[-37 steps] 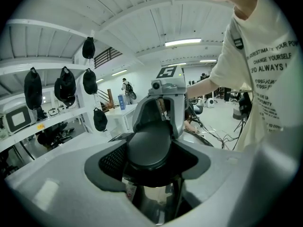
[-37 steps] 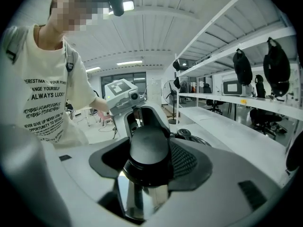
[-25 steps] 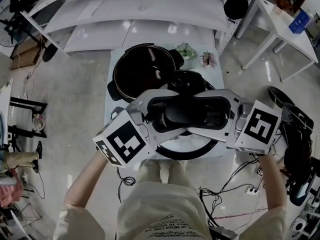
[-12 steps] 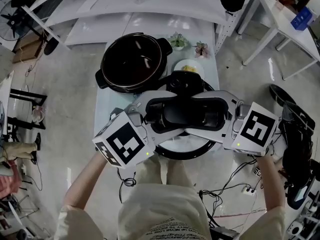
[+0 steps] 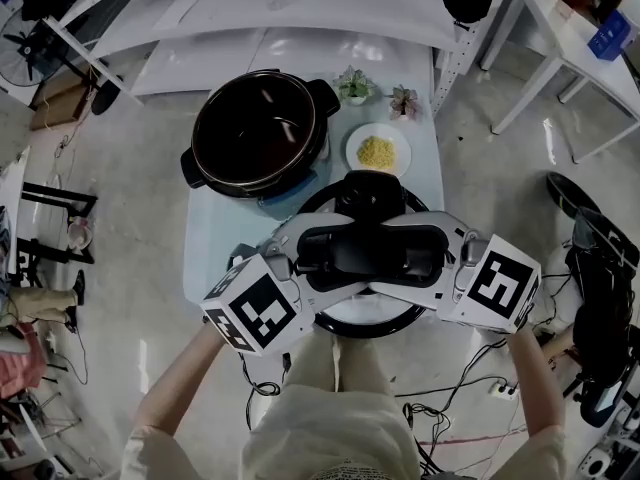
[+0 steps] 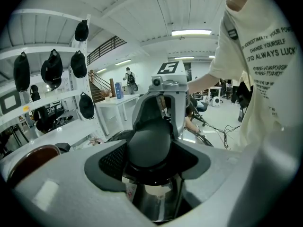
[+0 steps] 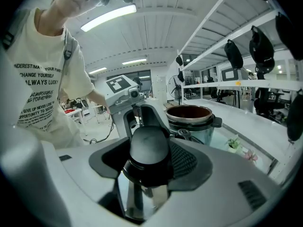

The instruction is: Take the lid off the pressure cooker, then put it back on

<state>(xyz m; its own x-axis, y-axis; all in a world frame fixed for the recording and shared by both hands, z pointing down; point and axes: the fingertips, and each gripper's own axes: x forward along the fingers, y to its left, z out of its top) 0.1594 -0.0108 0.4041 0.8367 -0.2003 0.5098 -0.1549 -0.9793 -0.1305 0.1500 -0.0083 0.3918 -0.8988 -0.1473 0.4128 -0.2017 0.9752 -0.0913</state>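
The left tongs (image 5: pixel 312 251) and right tongs (image 5: pixel 432 252) clamp the lid (image 5: pixel 372 322) handle (image 5: pixel 365 240) from opposite ends, likely for balance; the pressure cooker (image 5: pixel 256 133) sits open at eleven o'clock.

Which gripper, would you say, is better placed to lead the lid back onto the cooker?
Left, probably: left gripper and right gripper both clamp the lid handle, but the pressure cooker stands leftward.

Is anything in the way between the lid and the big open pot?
Nothing visible does. The left gripper and right gripper hold the lid near the open pot. Nothing covers its mouth; the plate of yellow food sits beside it.
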